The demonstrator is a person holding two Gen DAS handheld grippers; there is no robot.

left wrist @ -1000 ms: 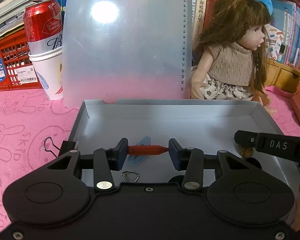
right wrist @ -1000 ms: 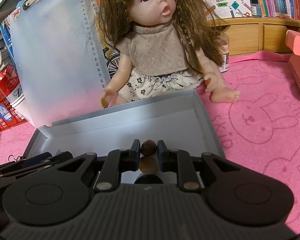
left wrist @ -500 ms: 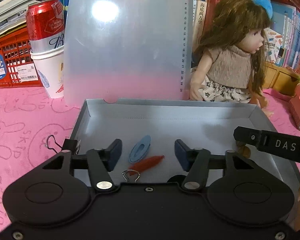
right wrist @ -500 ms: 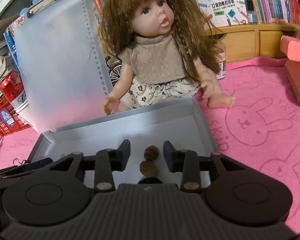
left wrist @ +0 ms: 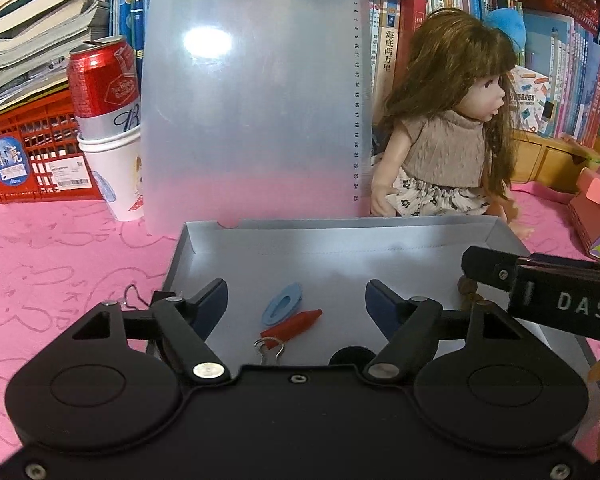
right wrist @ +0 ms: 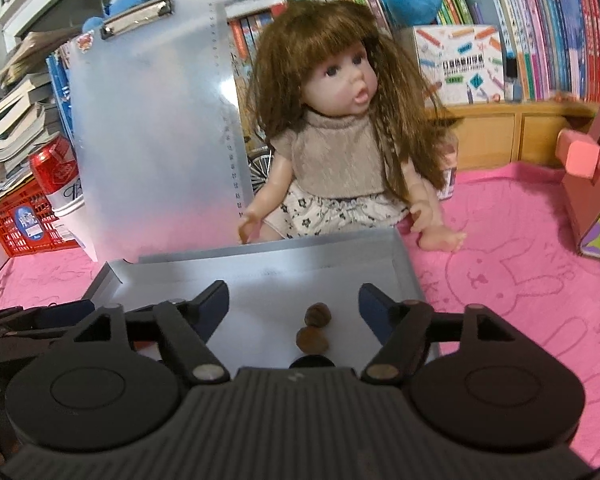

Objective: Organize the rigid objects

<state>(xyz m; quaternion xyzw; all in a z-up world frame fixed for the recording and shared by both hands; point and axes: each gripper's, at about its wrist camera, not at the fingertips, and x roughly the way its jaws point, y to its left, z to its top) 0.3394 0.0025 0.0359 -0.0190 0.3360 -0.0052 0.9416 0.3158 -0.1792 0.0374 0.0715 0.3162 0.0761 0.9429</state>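
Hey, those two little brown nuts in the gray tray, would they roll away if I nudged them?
Probably: the nuts look round and hard, and the tray floor looks smooth. Its raised walls should stop them. They seem light, likely easy to knock.

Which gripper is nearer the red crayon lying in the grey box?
Left. The left gripper stands open right over the red crayon; the right gripper is open over two brown nuts at the grey box's other side.
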